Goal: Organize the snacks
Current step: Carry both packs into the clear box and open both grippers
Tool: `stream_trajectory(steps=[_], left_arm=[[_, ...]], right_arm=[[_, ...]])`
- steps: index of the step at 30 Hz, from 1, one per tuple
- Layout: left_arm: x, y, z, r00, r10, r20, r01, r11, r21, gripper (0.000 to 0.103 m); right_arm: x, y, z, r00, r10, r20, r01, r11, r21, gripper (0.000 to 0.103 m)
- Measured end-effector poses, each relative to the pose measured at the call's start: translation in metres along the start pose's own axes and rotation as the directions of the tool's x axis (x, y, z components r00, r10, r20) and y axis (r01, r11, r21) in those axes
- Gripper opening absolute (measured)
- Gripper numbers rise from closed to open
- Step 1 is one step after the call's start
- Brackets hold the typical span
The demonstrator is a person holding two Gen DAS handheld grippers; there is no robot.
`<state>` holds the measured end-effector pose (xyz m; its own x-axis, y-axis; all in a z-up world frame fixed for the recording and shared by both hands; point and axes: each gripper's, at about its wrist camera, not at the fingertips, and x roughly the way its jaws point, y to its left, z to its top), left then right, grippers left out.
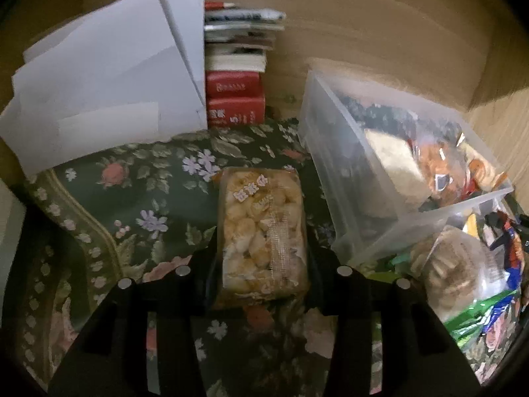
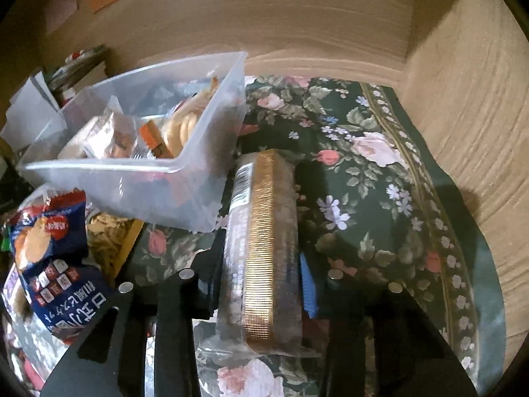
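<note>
Both angle downward: left hand-held gripper (image 1: 263,248) and right hand-held gripper (image 2: 261,264) each clamped on something.

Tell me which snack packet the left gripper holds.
The clear packet of pale puffed pieces, clamped in the left gripper; the right gripper holds a gold-ribbed tray pack.

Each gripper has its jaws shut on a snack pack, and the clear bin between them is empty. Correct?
Not quite: the clear bin is not empty. The right wrist view shows wrapped snacks in it. The rest holds: the left gripper grips a puff pack, the right gripper a gold-trayed pack.
</note>
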<state>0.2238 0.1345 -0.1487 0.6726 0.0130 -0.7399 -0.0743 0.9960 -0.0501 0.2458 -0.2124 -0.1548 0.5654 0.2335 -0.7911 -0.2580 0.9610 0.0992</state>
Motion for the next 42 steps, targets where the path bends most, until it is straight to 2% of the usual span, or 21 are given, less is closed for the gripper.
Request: stream_trajectory(steps=[9,19,25,34,42], left_arm=[[-0.052,-0.006,0.016,0.991,-0.019,0.131,0.020,1.000,-0.004,0.044],[-0.088,-0.036,0.035,0.967,-0.091,0.237,0.083,0.996,0.041,0.044],[-0.091,-0.053,0.044,0.960,-0.126,0.251,0.113,0.991,0.066,0.044],[-0.078,-0.076,0.056,0.957,-0.162,0.239,0.143,0.985,0.096,0.044],[-0.051,-0.087,0.061,0.967,-0.178,0.185,0.158,0.981,0.114,0.044]], right_arm=[[-0.032,-0.007,0.005,0.994,-0.051,0.101,0.047,0.998,0.039,0.033],[-0.078,0.007,0.022,0.969,-0.003,0.245,-0.003,1.000,0.026,0.033],[-0.090,0.022,0.037,0.954,0.061,0.293,-0.061,0.998,-0.010,0.033],[-0.081,0.051,0.058,0.942,0.105,0.320,-0.081,0.993,-0.087,0.033],[-0.053,0.069,0.079,0.952,0.127,0.278,-0.095,0.987,-0.127,0.033]])
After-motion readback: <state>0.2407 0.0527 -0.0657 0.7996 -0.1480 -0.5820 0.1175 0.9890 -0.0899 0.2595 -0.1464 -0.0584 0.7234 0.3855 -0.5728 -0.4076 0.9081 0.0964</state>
